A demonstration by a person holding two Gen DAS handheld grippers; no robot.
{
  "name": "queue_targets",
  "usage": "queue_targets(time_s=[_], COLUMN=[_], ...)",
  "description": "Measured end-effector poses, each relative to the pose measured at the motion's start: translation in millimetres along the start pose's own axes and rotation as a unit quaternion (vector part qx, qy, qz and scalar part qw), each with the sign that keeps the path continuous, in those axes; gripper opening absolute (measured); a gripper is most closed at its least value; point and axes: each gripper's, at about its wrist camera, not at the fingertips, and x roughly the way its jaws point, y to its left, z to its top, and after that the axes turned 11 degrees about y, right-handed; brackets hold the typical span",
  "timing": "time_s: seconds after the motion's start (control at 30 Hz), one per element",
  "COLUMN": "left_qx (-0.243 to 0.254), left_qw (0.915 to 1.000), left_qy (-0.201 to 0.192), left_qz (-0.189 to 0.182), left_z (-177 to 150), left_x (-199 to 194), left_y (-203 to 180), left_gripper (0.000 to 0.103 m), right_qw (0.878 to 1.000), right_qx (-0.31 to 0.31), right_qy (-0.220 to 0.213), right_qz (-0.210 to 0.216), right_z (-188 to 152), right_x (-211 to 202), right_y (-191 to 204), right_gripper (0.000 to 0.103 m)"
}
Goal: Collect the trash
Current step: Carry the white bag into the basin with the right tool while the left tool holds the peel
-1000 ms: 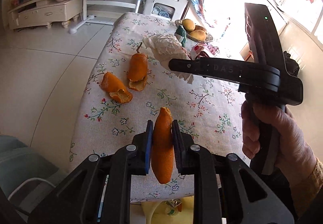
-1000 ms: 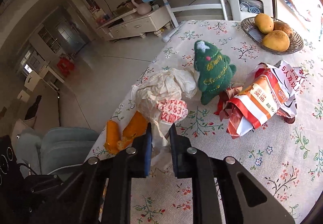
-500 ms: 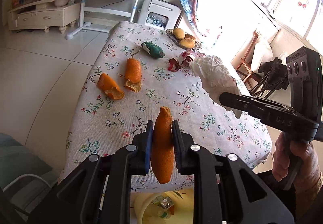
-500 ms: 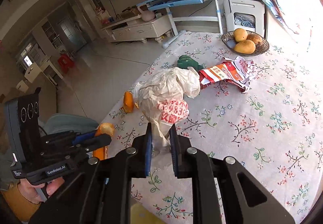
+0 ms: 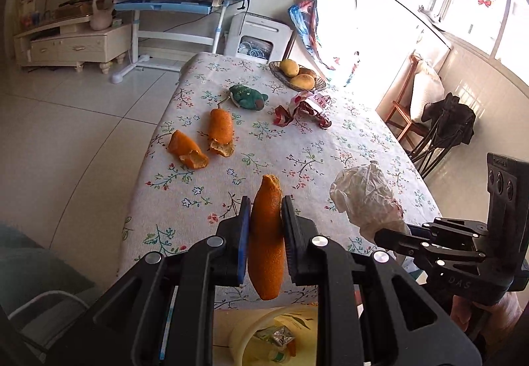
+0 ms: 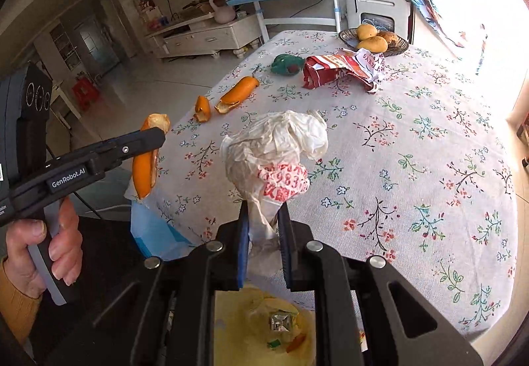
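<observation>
Past table edge (image 6: 185, 227), left hand-held gripper (image 5: 264, 227) clamps peel (image 5: 267, 243) above bin (image 5: 241, 336).

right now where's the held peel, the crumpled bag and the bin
peel (image 5: 267, 240), left wrist view, middle of the strip between the pads
bag (image 6: 274, 154), right wrist view, middle of the crumpled bulk
bin (image 6: 231, 333), right wrist view, yellow inner wall, left side

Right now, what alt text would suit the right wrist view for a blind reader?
The right gripper pinches a crumpled white plastic bag above a yellow bin. The left gripper holds a long orange peel beside a floral-clothed table.
</observation>
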Motion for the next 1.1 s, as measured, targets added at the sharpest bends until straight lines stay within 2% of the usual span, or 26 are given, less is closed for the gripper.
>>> queue_targets(time_s=[0.4, 0.67, 0.83, 1.1], left_qx=[0.028, 0.067, 0.076, 0.074], left_qw=[0.9992, 0.9964, 0.9956, 0.9961], left_qy=[-0.011, -0.018, -0.019, -0.011], left_qz=[0.028, 0.049, 0.053, 0.047], left_z=[-5.6, -16.2, -21.1, -39.6], left_x=[-4.3, -9.6, -13.6, -17.7], left_y=[-15.8, -33.0, -37.1, -38.9], left_gripper=[0.018, 0.018, 0.018, 0.018], right_qw=[1.0, 0.999, 0.997, 0.986], right_qx=[0.006, -0.017, -0.043, -0.086], right_qy=[-0.005, 0.018, 0.051, 0.144], right_qz=[0.017, 0.027, 0.031, 0.022], right_z=[-25.8, -52.8, -71.9, -108.4], right_x=[-6.5, -3.6, 3.7, 33.4], right_y=[3.2, 19.8, 34.6, 58.4], right_gripper=[0.017, 0.018, 0.018, 0.018])
